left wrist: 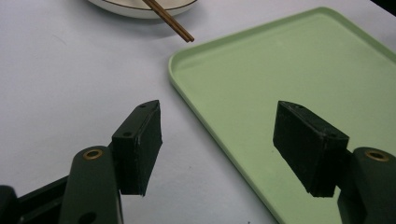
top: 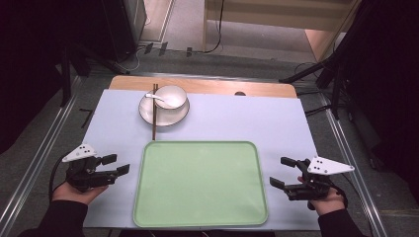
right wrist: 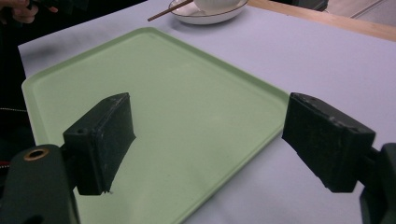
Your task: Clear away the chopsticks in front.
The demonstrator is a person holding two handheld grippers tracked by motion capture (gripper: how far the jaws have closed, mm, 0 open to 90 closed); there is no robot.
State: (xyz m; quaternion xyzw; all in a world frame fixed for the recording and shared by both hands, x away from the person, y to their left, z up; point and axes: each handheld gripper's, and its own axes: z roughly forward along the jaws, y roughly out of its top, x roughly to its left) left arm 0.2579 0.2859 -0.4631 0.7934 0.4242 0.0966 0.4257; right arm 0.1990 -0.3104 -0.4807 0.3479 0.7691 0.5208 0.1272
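The green tray (top: 200, 183) lies lengthwise toward the bowl (top: 171, 97) and chopsticks (top: 154, 112), between left gripper (top: 119, 164) and right gripper (top: 281, 172), both spread, empty.

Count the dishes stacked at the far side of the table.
2: a white bowl holding a spoon sits on a white plate, beyond the green tray. Chopsticks lie across the plate's left part.
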